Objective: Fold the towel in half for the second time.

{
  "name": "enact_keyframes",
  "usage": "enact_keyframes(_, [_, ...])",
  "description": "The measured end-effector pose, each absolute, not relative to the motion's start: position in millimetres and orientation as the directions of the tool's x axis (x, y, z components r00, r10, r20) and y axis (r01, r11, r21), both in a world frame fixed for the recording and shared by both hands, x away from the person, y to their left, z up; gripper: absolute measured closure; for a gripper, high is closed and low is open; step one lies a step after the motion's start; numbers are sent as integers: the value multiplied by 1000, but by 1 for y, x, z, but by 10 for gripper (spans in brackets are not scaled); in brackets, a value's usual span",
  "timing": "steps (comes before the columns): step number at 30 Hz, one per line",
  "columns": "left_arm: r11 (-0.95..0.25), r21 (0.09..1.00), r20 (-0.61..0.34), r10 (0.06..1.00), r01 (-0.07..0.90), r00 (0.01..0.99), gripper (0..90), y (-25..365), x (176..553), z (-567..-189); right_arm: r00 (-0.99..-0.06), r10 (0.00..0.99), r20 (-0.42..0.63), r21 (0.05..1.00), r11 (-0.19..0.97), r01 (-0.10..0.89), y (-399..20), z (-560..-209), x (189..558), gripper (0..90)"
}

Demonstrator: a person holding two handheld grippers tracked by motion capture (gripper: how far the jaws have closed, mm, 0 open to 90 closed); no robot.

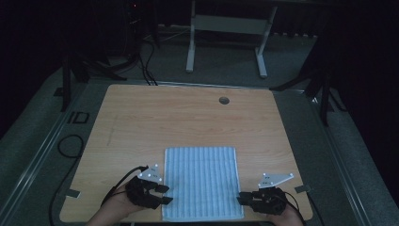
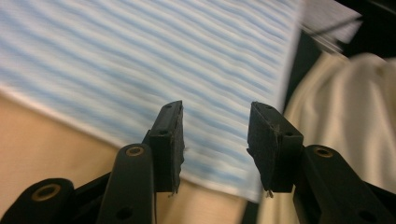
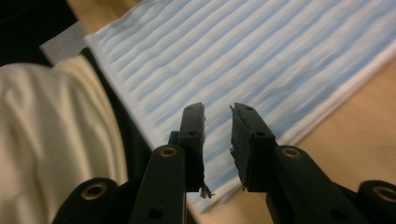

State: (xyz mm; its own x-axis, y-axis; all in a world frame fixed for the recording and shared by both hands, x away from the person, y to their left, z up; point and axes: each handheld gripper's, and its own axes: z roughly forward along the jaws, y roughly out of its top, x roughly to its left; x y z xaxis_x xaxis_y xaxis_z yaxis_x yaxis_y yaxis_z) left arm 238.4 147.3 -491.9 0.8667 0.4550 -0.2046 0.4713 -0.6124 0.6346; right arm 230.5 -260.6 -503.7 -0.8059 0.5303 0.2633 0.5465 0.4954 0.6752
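No readable brand or label anywhere; dim lighting. One striped blue-and-white towel [image 1: 202, 182], flat on wooden table [image 1: 188, 117], centred at near edge, overhanging it slightly. One round cable hole [image 1: 224, 100] near far edge. Two grippers, one per hand.

Left gripper [image 1: 163, 194] at towel's left edge, near near-left corner of table, jaws pointing inward at towel. In left gripper view, left gripper [image 2: 215, 140] jaws wide apart, nothing between them, towel [image 2: 154, 60] lying beyond and under the tips, cream cloth [image 2: 345, 121] at right.

Right gripper [image 1: 241, 198] at towel's right edge, near near-right corner. In right gripper view, right gripper [image 3: 217, 140] jaws parted by a narrow gap, holding nothing, towel [image 3: 243, 56] corner just below the tips, cream cloth [image 3: 51, 140] at left.
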Motion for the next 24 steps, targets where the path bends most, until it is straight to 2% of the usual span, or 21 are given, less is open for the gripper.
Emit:
enact_keyframes(5, [-593,648,-155,512,478,845,527,150,259,-497,-807,545,228,687,497,530,-262,-504,252,701])
enact_keyframes(7, [-584,645,-159,527,492,835,527,151,266,-500,-805,556,209,696,493,521,-265,-502,263,672])
enact_keyframes(16, [-546,660,-164,565,515,809,527,161,299,-510,-803,580,135,714,505,485,-263,-487,306,659])
enact_keyframes(24, [-532,656,-135,616,536,776,526,167,329,-511,-799,597,77,712,528,463,-250,-484,343,574])
